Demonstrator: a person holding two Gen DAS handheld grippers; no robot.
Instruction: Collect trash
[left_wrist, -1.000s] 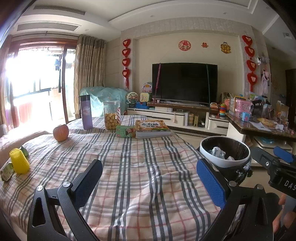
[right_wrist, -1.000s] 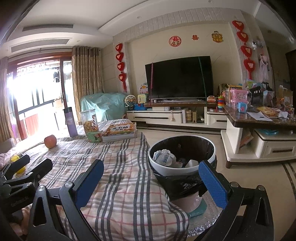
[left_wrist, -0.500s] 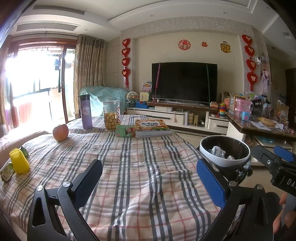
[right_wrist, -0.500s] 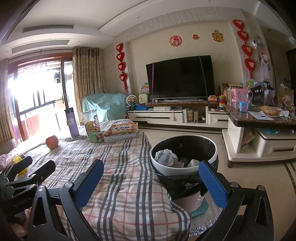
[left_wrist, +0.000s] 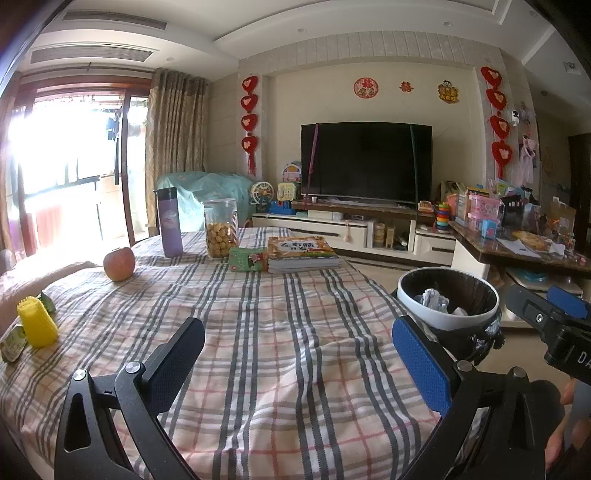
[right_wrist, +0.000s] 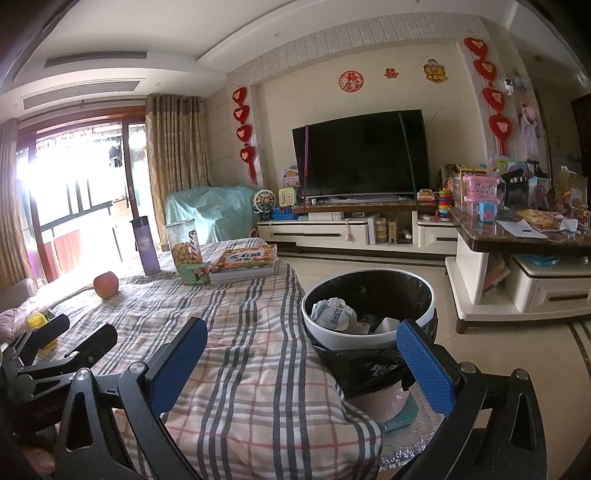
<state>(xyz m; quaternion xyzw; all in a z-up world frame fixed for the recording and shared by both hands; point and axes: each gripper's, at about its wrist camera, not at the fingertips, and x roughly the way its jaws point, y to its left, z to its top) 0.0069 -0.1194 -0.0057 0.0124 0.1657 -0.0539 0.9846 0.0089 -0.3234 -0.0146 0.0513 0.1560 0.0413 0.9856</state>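
A white-rimmed trash bin (left_wrist: 448, 321) with a black liner stands off the table's right edge, crumpled paper (right_wrist: 332, 314) inside it. The bin (right_wrist: 334, 341) also shows in the right wrist view. My left gripper (left_wrist: 299, 354) hovers open over the plaid tablecloth (left_wrist: 280, 332), nothing between its fingers. My right gripper (right_wrist: 301, 354) is open too, over the table's right edge beside the bin, and empty. Small green packets (left_wrist: 11, 345) lie by a yellow ridged object (left_wrist: 35, 325) at the table's left edge.
At the far side of the table are an apple (left_wrist: 119, 264), a purple bottle (left_wrist: 169, 221), a cookie jar (left_wrist: 221, 232), a green box (left_wrist: 248, 259) and stacked books (left_wrist: 301, 254). A cluttered marble counter (right_wrist: 517, 236) and a TV cabinet (right_wrist: 351, 232) stand beyond the bin.
The right wrist view has shifted very slightly. The left gripper has stayed still, and both grippers remain open and empty.
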